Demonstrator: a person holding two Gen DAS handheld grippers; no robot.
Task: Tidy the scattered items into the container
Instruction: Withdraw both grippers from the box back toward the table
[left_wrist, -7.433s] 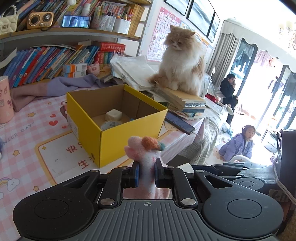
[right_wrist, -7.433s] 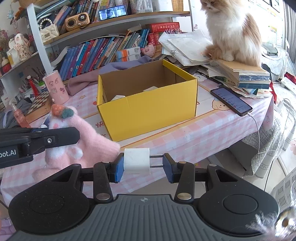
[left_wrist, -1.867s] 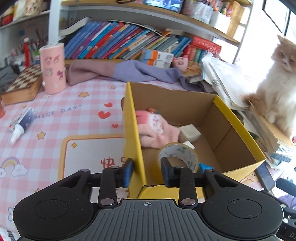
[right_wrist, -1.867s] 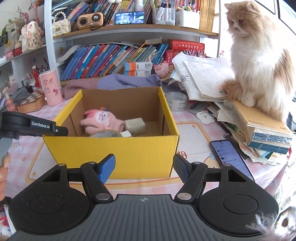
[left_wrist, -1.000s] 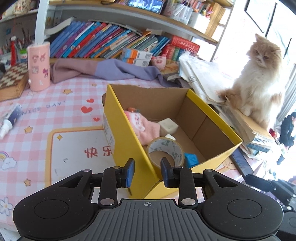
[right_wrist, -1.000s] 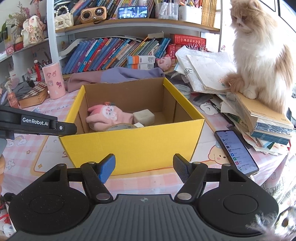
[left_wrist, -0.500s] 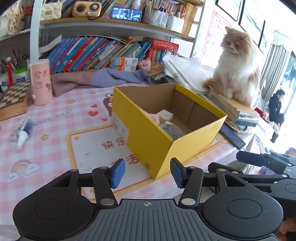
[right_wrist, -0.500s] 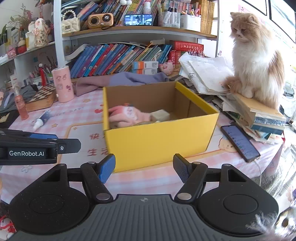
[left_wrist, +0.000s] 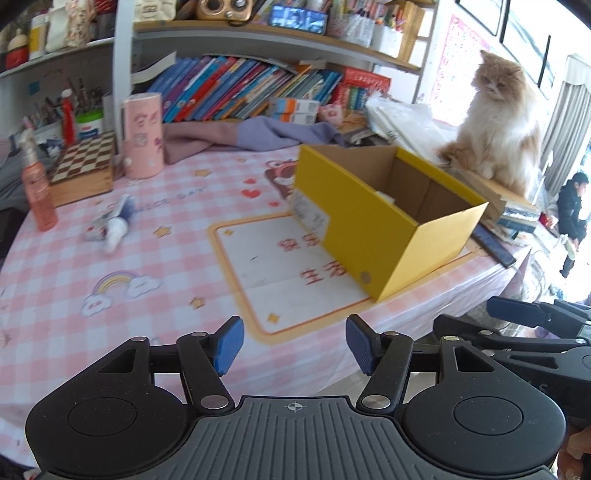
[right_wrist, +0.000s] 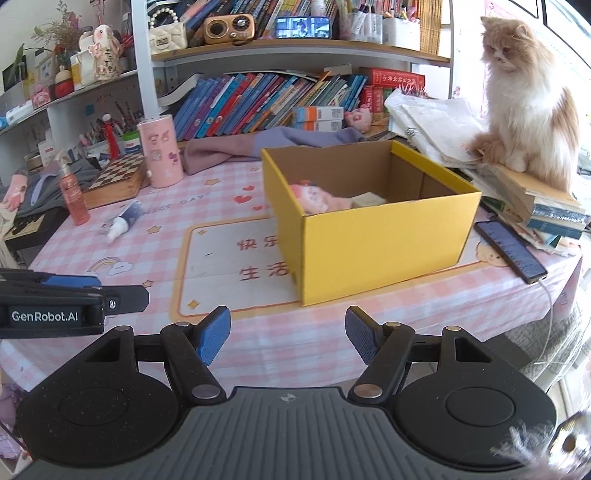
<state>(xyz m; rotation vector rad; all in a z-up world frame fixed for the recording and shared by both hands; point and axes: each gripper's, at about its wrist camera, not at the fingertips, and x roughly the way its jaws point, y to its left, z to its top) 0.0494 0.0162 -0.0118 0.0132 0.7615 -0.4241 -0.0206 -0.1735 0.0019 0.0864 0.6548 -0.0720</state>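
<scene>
A yellow cardboard box (left_wrist: 388, 232) (right_wrist: 373, 236) stands on the pink checked tablecloth. In the right wrist view a pink plush toy (right_wrist: 317, 197) and a pale block (right_wrist: 367, 200) lie inside it. A small tube (left_wrist: 114, 221) (right_wrist: 122, 220) lies on the cloth to the box's left. My left gripper (left_wrist: 294, 345) is open and empty, held back over the table's front edge. My right gripper (right_wrist: 287, 334) is open and empty, also back from the box. The left gripper's side shows at the left of the right wrist view (right_wrist: 74, 302).
A cat (right_wrist: 528, 96) sits on a stack of books (right_wrist: 535, 199) right of the box. A phone (right_wrist: 509, 251) lies at the right table edge. A pink cup (right_wrist: 160, 151), a chessboard box (right_wrist: 118, 177) and a spray bottle (right_wrist: 72, 192) stand at the back left.
Both grippers have pulled back from the box toward the table's front edge. The left gripper let go of the plush toy in the box and opened wider; the right released its white block.
</scene>
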